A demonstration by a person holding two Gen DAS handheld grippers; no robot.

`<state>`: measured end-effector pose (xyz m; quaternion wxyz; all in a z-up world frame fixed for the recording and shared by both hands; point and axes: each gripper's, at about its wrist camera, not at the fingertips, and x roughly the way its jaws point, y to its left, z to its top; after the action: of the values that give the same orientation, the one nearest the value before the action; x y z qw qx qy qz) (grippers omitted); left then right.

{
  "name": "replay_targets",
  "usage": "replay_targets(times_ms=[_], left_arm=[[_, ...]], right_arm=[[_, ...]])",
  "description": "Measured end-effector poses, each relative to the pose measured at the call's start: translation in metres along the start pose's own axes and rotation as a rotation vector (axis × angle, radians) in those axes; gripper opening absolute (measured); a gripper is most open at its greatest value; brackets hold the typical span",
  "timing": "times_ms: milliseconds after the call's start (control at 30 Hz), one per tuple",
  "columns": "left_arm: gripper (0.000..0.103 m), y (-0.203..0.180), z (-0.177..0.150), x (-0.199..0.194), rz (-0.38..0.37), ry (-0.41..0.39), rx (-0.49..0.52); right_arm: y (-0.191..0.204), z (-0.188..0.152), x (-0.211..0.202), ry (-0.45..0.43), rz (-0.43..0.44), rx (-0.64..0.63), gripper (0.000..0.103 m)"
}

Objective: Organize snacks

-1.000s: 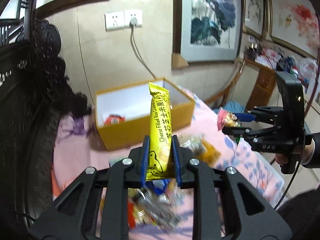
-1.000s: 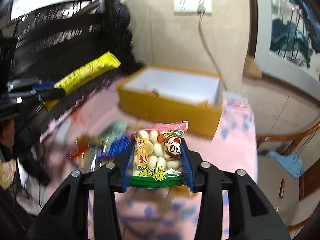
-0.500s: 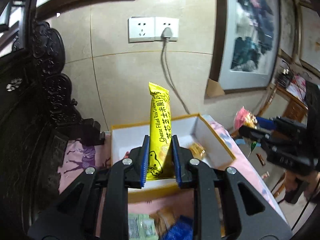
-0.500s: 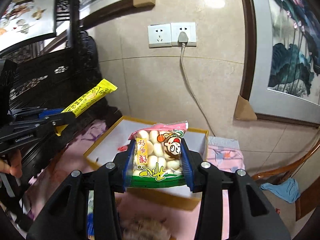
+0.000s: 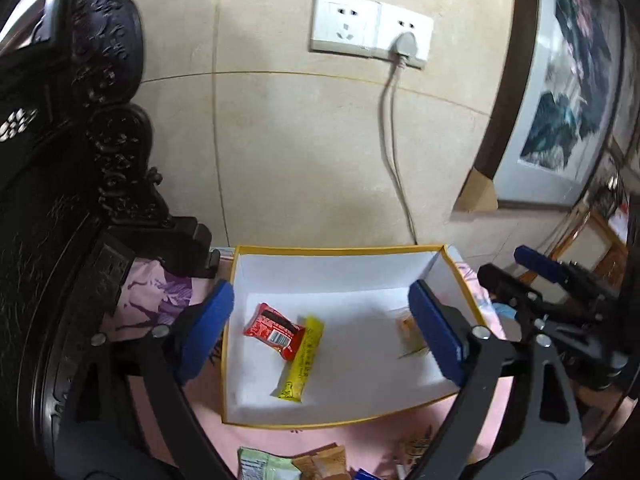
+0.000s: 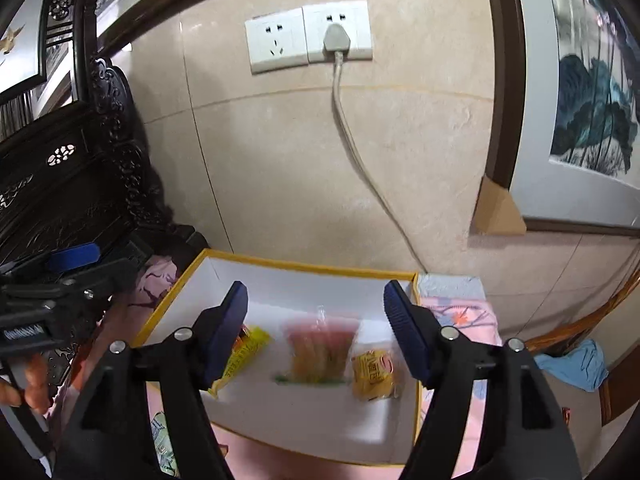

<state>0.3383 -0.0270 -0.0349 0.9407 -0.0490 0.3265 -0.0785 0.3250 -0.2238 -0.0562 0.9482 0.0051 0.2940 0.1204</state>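
Both grippers [image 5: 320, 332] [image 6: 316, 336] just opened over box [image 5: 340, 250]

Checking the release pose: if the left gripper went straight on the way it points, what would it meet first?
Probably the white floor of the yellow-rimmed box, near the long yellow snack bar and red packet. The left gripper, jaws just opened, holds nothing; depth is unclear.

a beige tiled wall [image 6: 280, 168] fills the back, with a bright glare near its top. a white double socket [image 6: 308, 40] sits on it, a grey plug in its right half and a cord [image 6: 360, 160] trailing down. dark carved wooden furniture [image 5: 60, 160] stands at the left. a framed ink painting [image 6: 588, 100] hangs at the right, cardboard on its lower corner.
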Motion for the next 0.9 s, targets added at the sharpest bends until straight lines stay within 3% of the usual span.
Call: replay_targets(times_ms=[200,433,733,900], left_arm=[[0.096,0.009,0.002,-0.016,-0.01,-0.009,-0.061],[0.096,0.011,-0.023,-0.039,0.013,0.003,-0.05],[0.097,0.018,-0.115,-0.079,0.044,0.081,-0.028],[0.097,0.025,-0.178,-0.102,0.042,0.158,-0.059]], right_arm=[[0.004,-0.002,-0.009,-0.002,0.011,-0.011,0.086],[0.003,-0.028,-0.033,0.024,0.051,-0.002,0.087],[0.009,-0.13,-0.083,0.11,0.077,-0.107,0.087],[0.01,-0.201,-0.099,0.238,0.067,-0.125,0.087]])
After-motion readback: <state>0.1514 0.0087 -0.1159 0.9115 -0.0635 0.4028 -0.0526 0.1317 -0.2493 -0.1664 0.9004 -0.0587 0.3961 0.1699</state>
